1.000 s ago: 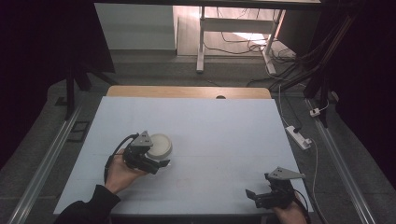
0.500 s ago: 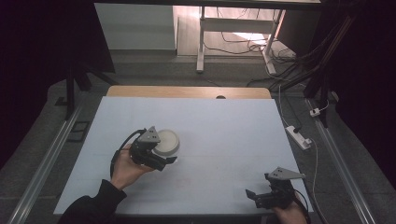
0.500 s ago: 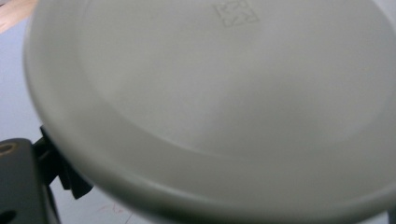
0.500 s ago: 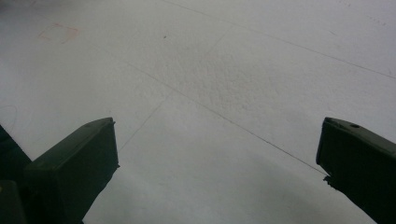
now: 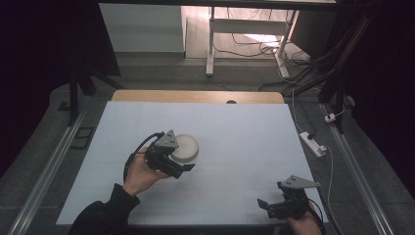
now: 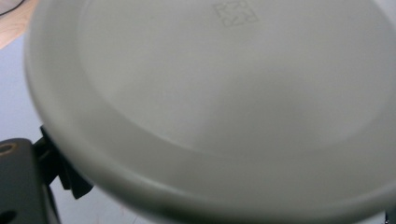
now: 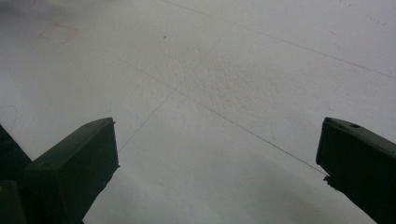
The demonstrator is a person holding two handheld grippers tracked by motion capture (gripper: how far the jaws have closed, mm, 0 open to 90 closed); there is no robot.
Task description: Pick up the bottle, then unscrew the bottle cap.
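A white round dish (image 5: pixel 185 148) sits left of the table's middle, and my left gripper (image 5: pixel 180 159) is shut on its near rim. In the left gripper view the dish (image 6: pixel 224 93) looms very close, pale and smooth with a small square mark embossed near the top; one black jaw peeks out under its lower left edge. My right gripper (image 5: pixel 272 205) is low at the front right of the table, open with nothing between its fingers. In the right gripper view its jaws stand wide apart over bare white table (image 7: pixel 210 70).
The white table top (image 5: pixel 235 127) has a wooden strip along its far edge. A power strip (image 5: pixel 313 143) lies on the floor to the right. Metal rails run along both sides, and cables and a frame stand beyond the far edge.
My left gripper has carried the dish a little to the right and farther from the person. The right gripper has stayed where it was.
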